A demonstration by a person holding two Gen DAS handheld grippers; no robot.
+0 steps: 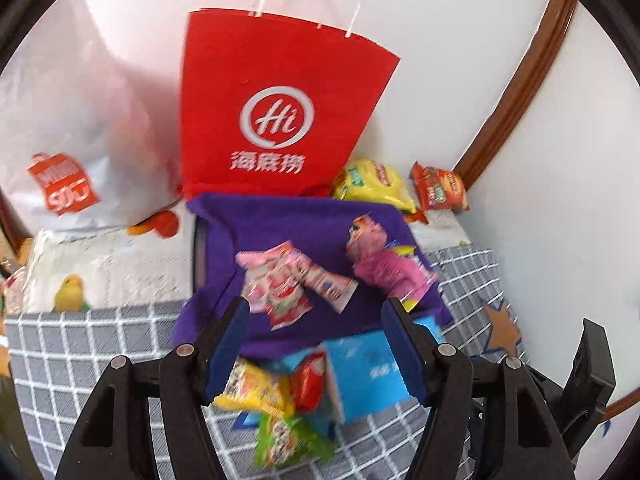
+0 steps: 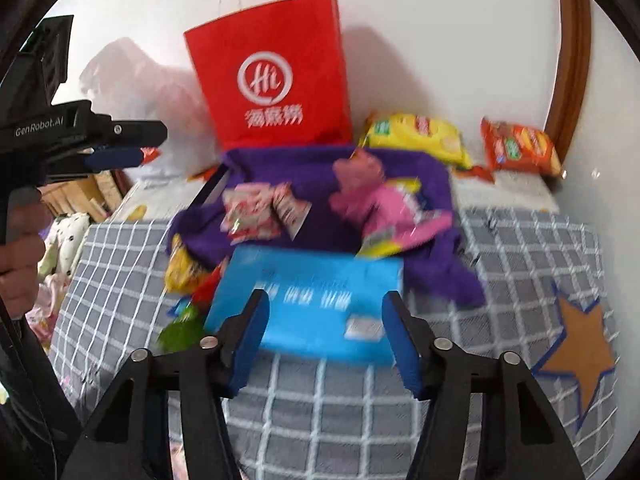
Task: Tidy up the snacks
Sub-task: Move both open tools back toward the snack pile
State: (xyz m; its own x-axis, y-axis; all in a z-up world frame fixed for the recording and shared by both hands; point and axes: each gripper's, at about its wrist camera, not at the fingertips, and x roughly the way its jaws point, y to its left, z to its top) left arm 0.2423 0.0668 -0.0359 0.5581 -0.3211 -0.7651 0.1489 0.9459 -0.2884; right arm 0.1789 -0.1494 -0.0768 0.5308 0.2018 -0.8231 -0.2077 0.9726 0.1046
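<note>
Several snack packets lie scattered on a bed with a grey checked cover [image 2: 360, 420], and nothing is held yet, so I would judge this a reach between picks, the sorting barely begun.

Going left to right: a white plastic bag [image 1: 80, 120] slumps against the wall, and just beside it a red paper bag [image 1: 280, 100] stands upright with its mouth open, likely where the snacks are meant to go. In front of it a purple cloth [image 1: 288, 224] is spread, carrying a bundle of pink-and-white packets [image 1: 280, 284] and, to their right, a crumpled pink packet [image 1: 384, 264]. At the cloth's near edge a small heap of yellow, red and green packets [image 1: 276, 400] lies against a blue box [image 2: 312, 300]. Further right, near the wall, sit a yellow bag of crisps [image 2: 416, 136] and an orange one [image 2: 520, 152], close together.

The left gripper [image 1: 316, 316] hangs over the near edge of the cloth, its blue pads spread with nothing between them. The right gripper [image 2: 324, 312] hovers above the blue box, jaws apart and empty, though both views are blurred.

Next, one gripper needs to come down square over a single packet and pinch it. These packets look thin, crinkly and slippery, and those in the heap overlap.
</note>
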